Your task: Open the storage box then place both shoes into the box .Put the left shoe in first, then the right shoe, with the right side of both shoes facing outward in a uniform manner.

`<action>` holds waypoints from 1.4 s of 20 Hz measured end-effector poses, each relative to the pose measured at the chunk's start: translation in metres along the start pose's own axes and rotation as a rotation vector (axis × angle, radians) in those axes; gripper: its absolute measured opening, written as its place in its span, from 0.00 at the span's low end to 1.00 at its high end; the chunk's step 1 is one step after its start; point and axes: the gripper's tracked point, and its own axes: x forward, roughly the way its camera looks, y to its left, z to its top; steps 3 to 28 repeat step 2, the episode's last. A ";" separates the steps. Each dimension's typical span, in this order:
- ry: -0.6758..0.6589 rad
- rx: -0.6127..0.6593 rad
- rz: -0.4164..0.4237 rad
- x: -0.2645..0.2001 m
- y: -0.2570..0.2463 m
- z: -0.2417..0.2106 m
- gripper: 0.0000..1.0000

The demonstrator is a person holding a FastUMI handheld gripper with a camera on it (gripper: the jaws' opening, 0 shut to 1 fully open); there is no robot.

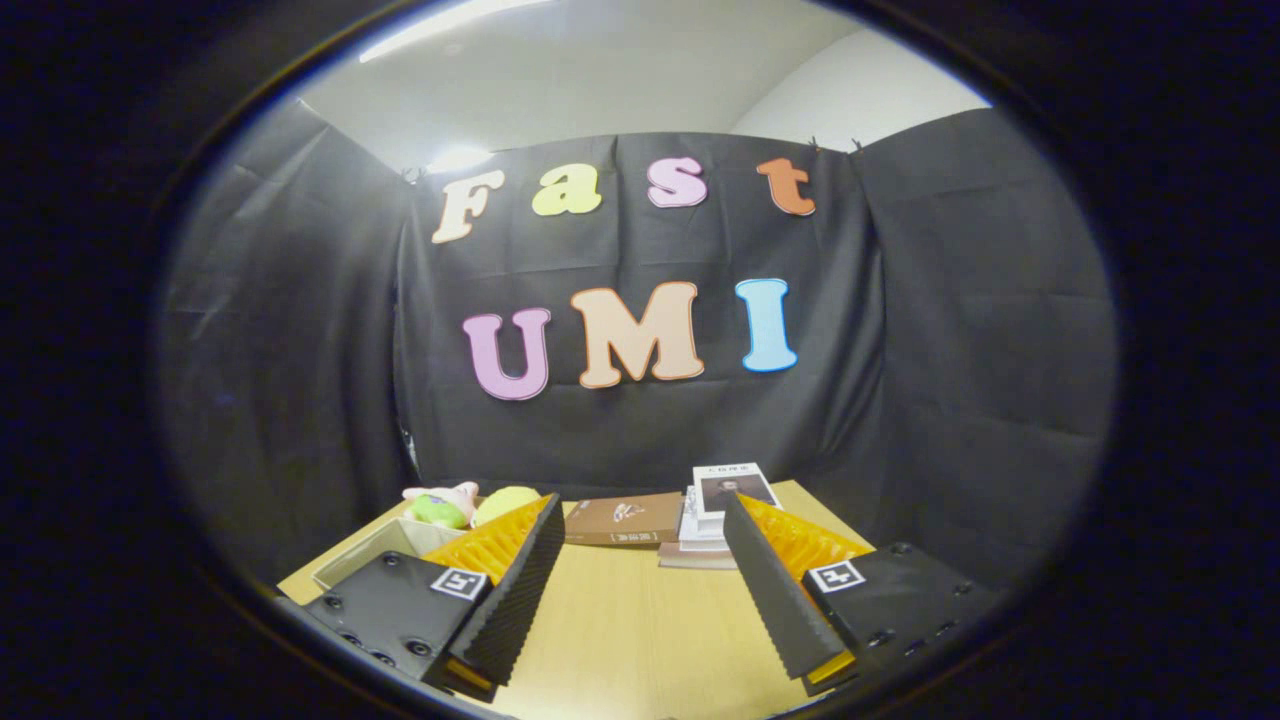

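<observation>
Hovering: jaws spread, gripper (pixel 640 590) empty | smooth wooden table (pixel 620 620) | flat brown book (pixel 622 520) beyond

Pale wood-grain table (pixel 640 620). Brown book (pixel 622 520) at far centre, beside a white-covered stack of books (pixel 712 520) with a dark portrait on top. Pink and green plush toy (pixel 442 503) far left, next to a yellow plush (pixel 505 503). Cream box (pixel 385 550) near left.
</observation>
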 end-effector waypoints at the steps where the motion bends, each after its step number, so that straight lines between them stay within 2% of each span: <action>1: -0.003 -0.004 -0.001 0.000 -0.001 0.000 1.00; 28: -0.005 -0.006 0.003 0.001 -0.002 0.000 1.00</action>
